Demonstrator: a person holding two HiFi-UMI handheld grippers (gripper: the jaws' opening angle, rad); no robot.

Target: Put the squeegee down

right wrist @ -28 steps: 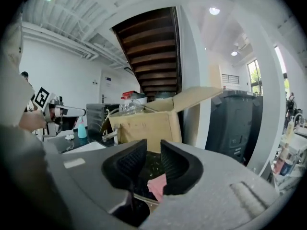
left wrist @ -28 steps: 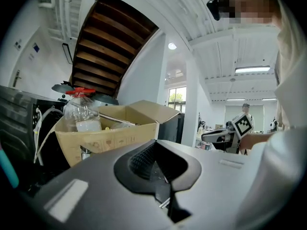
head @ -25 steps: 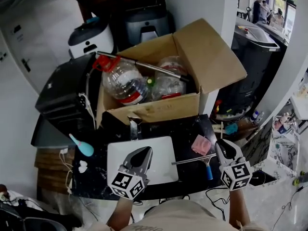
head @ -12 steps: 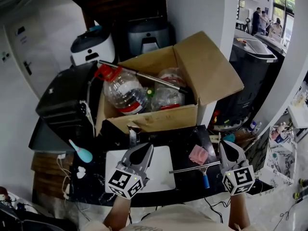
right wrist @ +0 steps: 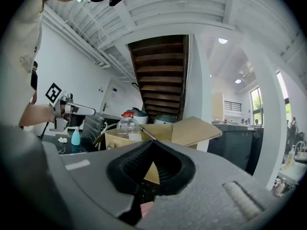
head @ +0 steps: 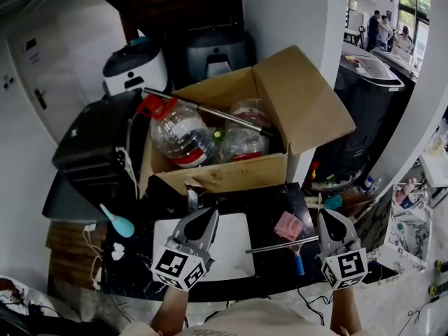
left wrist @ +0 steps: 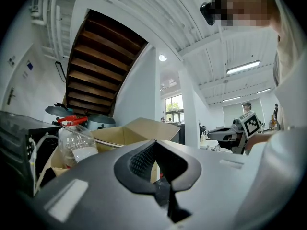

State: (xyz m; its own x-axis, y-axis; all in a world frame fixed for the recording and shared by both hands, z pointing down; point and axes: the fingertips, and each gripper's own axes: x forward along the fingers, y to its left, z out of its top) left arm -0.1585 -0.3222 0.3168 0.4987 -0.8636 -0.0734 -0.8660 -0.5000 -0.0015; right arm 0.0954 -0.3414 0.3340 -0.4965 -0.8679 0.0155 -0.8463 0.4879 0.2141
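Note:
The squeegee (head: 282,245), a thin metal blade with a short blue handle (head: 299,262), lies flat on the black counter (head: 269,198). Nothing touches it. My right gripper (head: 327,214) hovers just right of it, jaws shut and empty; in the right gripper view (right wrist: 152,141) its tips meet with nothing between them. My left gripper (head: 208,212) hangs over the white board (head: 238,247), to the left of the squeegee. Its jaws are also shut and empty, as the left gripper view (left wrist: 154,141) shows.
A pink sponge (head: 288,225) lies just behind the squeegee. Behind the counter stands an open cardboard box (head: 231,173) with plastic bottles (head: 178,128) and a metal rod. A teal bottle (head: 120,223) and a black machine (head: 98,145) are to the left.
The right gripper's jaws have shut empty beside the squeegee. Both grippers have risen a little off the counter. The squeegee stays lying where it was.

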